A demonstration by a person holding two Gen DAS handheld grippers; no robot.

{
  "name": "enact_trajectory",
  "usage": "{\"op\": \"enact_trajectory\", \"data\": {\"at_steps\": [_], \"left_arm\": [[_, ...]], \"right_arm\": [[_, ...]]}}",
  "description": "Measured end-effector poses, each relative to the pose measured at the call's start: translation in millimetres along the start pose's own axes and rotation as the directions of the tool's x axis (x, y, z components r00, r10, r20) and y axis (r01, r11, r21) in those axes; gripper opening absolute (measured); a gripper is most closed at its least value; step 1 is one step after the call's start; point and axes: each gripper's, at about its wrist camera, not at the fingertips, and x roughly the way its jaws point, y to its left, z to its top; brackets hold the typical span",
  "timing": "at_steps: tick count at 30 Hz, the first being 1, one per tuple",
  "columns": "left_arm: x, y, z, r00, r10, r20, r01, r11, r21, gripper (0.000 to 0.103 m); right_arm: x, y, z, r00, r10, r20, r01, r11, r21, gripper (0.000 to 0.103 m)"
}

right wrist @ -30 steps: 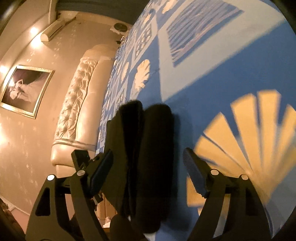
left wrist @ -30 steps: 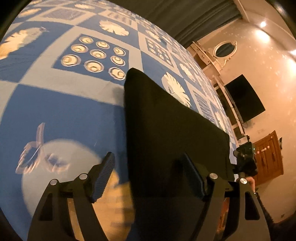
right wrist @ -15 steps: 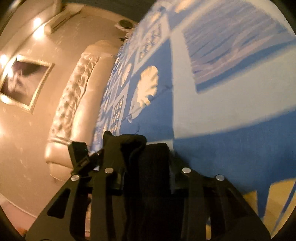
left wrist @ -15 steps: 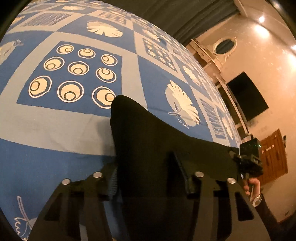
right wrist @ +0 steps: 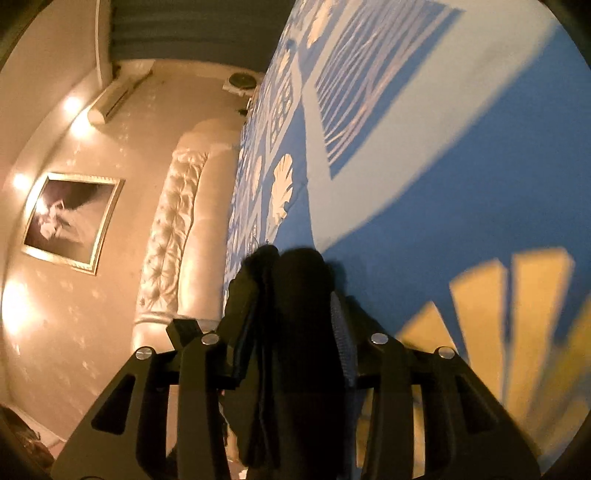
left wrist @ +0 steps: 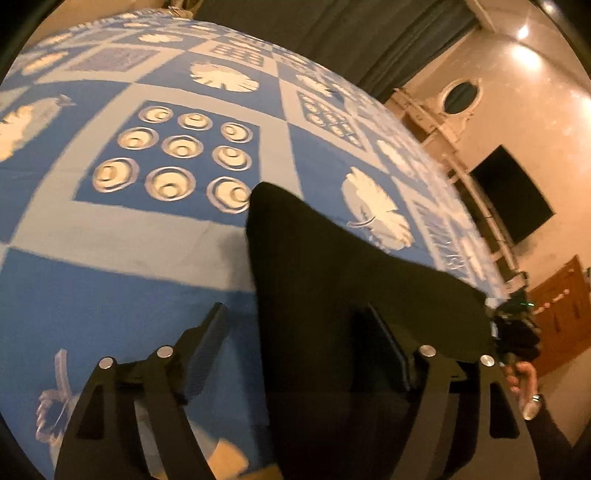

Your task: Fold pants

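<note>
The black pants (left wrist: 332,280) lie folded on the blue and white patterned bedspread (left wrist: 147,229). My left gripper (left wrist: 299,343) is open, its jaws spread on either side of the near left edge of the pants. My right gripper (right wrist: 291,325) is shut on the stacked black layers of the pants (right wrist: 295,280) at their other end. In the left wrist view the right gripper (left wrist: 517,332) shows at the far right edge of the pants, with the person's hand under it.
A cream tufted headboard (right wrist: 173,236) and a framed picture (right wrist: 70,218) are left of the bed in the right wrist view. A dark TV (left wrist: 513,192), a wooden door (left wrist: 561,310) and grey curtains (left wrist: 332,33) are beyond the bed.
Half a second ago my left gripper was closed on the pants; now its jaws stand open again. My right gripper has closed from open onto the folded layers and stays shut.
</note>
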Motion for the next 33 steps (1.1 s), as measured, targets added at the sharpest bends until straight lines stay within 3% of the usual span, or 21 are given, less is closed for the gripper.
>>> {"op": "enact_trajectory", "data": {"at_steps": [6, 9, 14, 18, 23, 28, 33], "left_arm": [[-21, -6, -27, 0.995, 0.100, 0.015, -0.099, 0.995, -0.017, 0.085], [-32, -9, -40, 0.990, 0.139, 0.023, -0.138, 0.990, -0.028, 0.085], [-53, -15, -57, 0.981, 0.191, 0.029, -0.188, 0.979, -0.080, 0.085], [-72, -28, -74, 0.966, 0.258, 0.028, -0.257, 0.966, -0.029, 0.085], [-94, -50, -94, 0.953, 0.302, 0.029, -0.303, 0.952, 0.031, 0.085], [-116, -74, -110, 0.939, 0.335, 0.072, -0.339, 0.939, 0.051, 0.085], [-129, -88, -125, 0.924, 0.371, 0.095, -0.374, 0.927, 0.020, 0.085]], "right_arm": [[-23, -7, -33, 1.000, 0.015, 0.020, -0.016, 0.999, 0.040, 0.043], [-34, -10, -51, 0.999, 0.031, 0.032, -0.033, 0.998, 0.060, 0.052], [-40, 0, -73, 1.000, -0.006, 0.023, 0.005, 0.999, 0.047, 0.064], [-40, 8, -86, 0.999, -0.030, 0.026, 0.029, 0.998, 0.055, 0.070], [-40, 26, -107, 0.992, -0.127, 0.021, 0.127, 0.992, 0.026, 0.077], [-25, 61, -137, 0.949, -0.315, 0.026, 0.316, 0.942, -0.113, 0.082], [-4, 90, -181, 0.850, -0.522, 0.069, 0.515, 0.798, -0.314, 0.082]]}}
